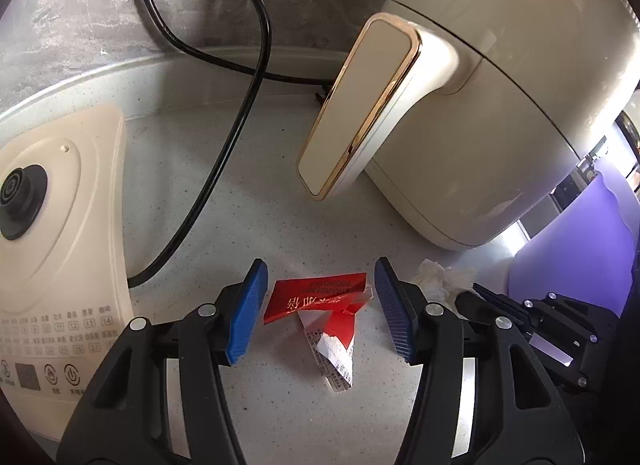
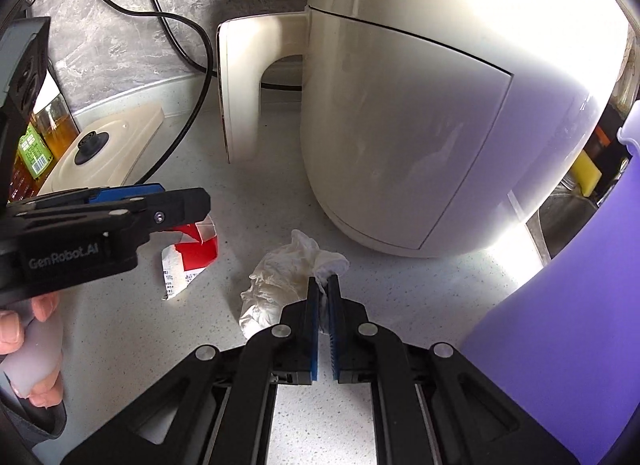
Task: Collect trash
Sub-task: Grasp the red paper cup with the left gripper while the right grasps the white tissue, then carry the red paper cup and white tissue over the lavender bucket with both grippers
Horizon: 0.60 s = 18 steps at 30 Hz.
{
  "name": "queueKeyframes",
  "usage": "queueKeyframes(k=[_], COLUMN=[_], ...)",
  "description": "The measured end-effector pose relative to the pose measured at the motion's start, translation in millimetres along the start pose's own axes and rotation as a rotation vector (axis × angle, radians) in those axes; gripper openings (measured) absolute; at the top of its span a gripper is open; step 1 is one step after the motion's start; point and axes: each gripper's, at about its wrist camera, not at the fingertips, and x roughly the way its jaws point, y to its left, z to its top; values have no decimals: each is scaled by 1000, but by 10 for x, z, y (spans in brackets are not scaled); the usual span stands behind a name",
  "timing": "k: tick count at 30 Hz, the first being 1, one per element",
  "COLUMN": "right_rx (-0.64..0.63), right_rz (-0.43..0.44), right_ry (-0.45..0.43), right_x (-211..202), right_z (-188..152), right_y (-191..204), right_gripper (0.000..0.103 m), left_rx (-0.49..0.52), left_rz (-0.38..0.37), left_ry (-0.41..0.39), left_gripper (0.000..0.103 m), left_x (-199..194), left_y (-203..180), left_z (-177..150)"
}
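Speckled white stone countertop (image 1: 248, 205) runs under a cream air fryer (image 1: 500, 105) with a gold-trimmed handle (image 1: 360, 105); my left gripper (image 1: 320, 305) stands released, its blue pads either side of a torn red and white paper wrapper (image 1: 316, 297) lying flat, not touching it; my right gripper (image 2: 324, 301) is clenched on a crumpled white tissue (image 2: 288, 269) just beside the fryer's base; a black power cord (image 1: 240, 113) loops behind

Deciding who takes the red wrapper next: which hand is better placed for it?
Left. The left gripper has its jaws open with the red wrapper lying between them on the counter. The right gripper is shut on the crumpled tissue.
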Motion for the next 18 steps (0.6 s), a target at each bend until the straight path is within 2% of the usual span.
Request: queueKeyframes(k=[6, 11, 18], right_rx=[16, 24, 3], right_rz=[41, 63, 73], right_ry=[-14, -25, -46], right_x=[-38, -75, -242], right_z=[14, 18, 2], right_y=[-23, -31, 80], right_gripper=[5, 5, 5], left_rx=[16, -23, -47], left_rz=[16, 21, 93], left_ry=[3, -59, -150], left_gripper=[48, 48, 48], left_x=[-91, -447, -977], left_y=[-94, -65, 64], left_z=[-98, -251, -418])
